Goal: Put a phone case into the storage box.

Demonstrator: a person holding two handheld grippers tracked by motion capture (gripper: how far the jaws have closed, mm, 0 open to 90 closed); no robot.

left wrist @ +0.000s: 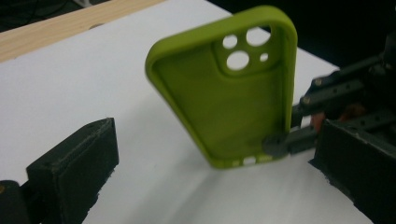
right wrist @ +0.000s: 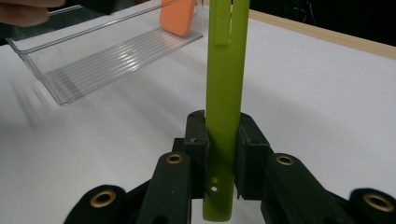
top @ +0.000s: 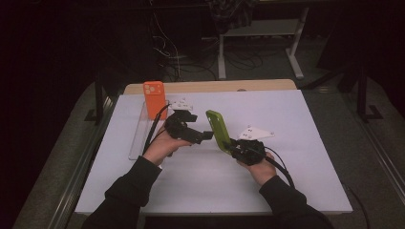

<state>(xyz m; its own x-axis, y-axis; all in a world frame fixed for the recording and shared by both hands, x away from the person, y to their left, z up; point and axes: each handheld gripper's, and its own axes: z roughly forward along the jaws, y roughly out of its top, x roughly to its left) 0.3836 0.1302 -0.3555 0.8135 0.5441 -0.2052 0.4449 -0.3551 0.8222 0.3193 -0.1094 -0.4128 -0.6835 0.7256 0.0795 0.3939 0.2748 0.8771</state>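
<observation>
A lime-green phone case [top: 217,130] stands upright above the white table top, inner side facing my left gripper. My right gripper [top: 232,144] is shut on its lower end; in the right gripper view the case [right wrist: 225,70] shows edge-on, pinched between the two pads of that gripper [right wrist: 223,135]. My left gripper [top: 206,135] points at the case from the left, a short way off. In the left gripper view its jaws [left wrist: 217,144] stand wide open, with the case [left wrist: 229,98] beyond them and untouched. The right gripper's fingertip [left wrist: 275,143] clamps the case's bottom edge.
An orange phone case [top: 154,98] stands on end in a clear plastic tray [top: 137,133] at the left of the white mat [top: 286,119]; both show in the right gripper view, case [right wrist: 177,18] and tray [right wrist: 93,60]. A wooden table edge [top: 215,86] runs along the far side.
</observation>
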